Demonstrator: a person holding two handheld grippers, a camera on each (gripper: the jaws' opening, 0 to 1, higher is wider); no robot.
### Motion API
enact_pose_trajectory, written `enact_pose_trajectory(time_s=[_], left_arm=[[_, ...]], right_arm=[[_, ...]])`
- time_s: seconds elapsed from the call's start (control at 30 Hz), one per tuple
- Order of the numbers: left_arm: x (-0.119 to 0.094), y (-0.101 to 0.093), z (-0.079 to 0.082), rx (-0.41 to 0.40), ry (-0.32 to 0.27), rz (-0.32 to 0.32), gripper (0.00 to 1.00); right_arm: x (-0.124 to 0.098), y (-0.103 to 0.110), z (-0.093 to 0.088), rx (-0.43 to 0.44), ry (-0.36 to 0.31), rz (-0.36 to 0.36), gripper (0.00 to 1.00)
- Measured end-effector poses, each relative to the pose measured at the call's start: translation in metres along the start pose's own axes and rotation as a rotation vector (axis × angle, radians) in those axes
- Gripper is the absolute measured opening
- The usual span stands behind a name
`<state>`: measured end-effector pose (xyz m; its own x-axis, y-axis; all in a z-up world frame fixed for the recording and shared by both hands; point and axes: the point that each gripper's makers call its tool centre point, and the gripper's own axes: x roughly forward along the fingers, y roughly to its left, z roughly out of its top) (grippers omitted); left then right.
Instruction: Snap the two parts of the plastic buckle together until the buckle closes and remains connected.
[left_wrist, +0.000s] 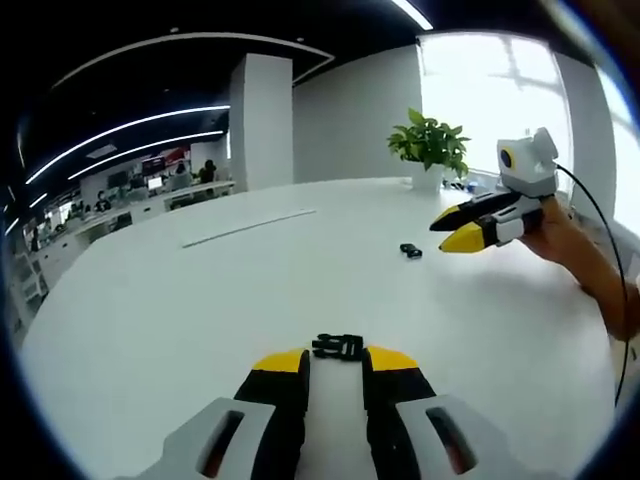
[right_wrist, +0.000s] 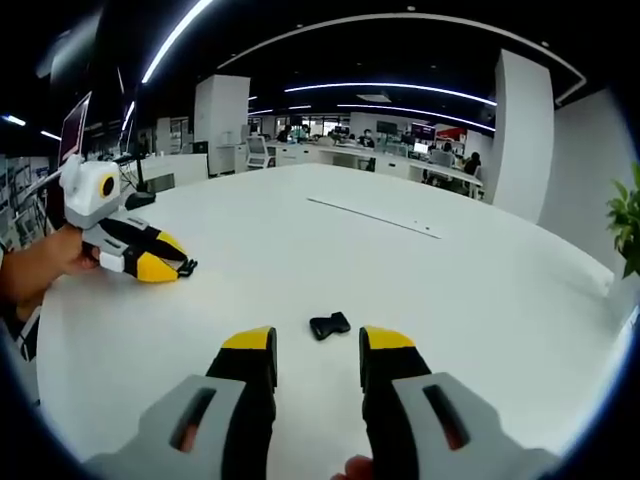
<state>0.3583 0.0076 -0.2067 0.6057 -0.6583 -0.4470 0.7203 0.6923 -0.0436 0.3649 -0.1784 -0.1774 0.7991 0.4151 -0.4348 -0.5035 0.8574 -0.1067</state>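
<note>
The buckle is in two black parts. One part (left_wrist: 338, 346) sits between the yellow tips of my left gripper (left_wrist: 337, 358), spanning the gap, so the jaws are shut on it. The right gripper view shows that left gripper (right_wrist: 170, 262) at the left, held by a hand, with the black part (right_wrist: 186, 267) sticking out of its tip. The other buckle part (right_wrist: 330, 325) lies on the white table (right_wrist: 420, 290) just ahead of my right gripper (right_wrist: 318, 340), which is open and holds nothing. In the left gripper view this part (left_wrist: 410, 250) lies left of the right gripper (left_wrist: 452, 228).
A potted green plant (left_wrist: 430, 145) stands at the table's far edge near the window. A thin seam (left_wrist: 250, 228) runs across the tabletop. Office desks and a white pillar (left_wrist: 262, 120) lie beyond the table. A cable (left_wrist: 610, 250) trails from the right gripper.
</note>
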Motion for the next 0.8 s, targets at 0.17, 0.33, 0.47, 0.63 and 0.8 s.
enact_pose_trajectory(time_s=[0.17,0.33,0.47,0.63,0.8], left_arm=[[-0.006,0.002,-0.002,-0.017,-0.001,0.020,0.20],[-0.011,0.010,-0.005,-0.039,-0.002,0.052,0.20],[-0.016,0.021,-0.006,-0.058,-0.004,0.099,0.20],[-0.019,0.019,-0.008,-0.075,-0.002,0.107,0.20],[-0.015,0.007,-0.007,-0.052,-0.005,0.068,0.25]], right_arm=[[0.000,0.001,0.000,-0.002,0.001,0.003,0.33],[0.000,0.001,0.000,-0.002,-0.001,0.003,0.33],[0.000,0.000,0.000,-0.002,-0.001,0.000,0.33],[0.000,0.001,0.000,-0.002,0.001,0.000,0.33],[0.000,0.001,0.000,-0.003,0.000,0.001,0.33]])
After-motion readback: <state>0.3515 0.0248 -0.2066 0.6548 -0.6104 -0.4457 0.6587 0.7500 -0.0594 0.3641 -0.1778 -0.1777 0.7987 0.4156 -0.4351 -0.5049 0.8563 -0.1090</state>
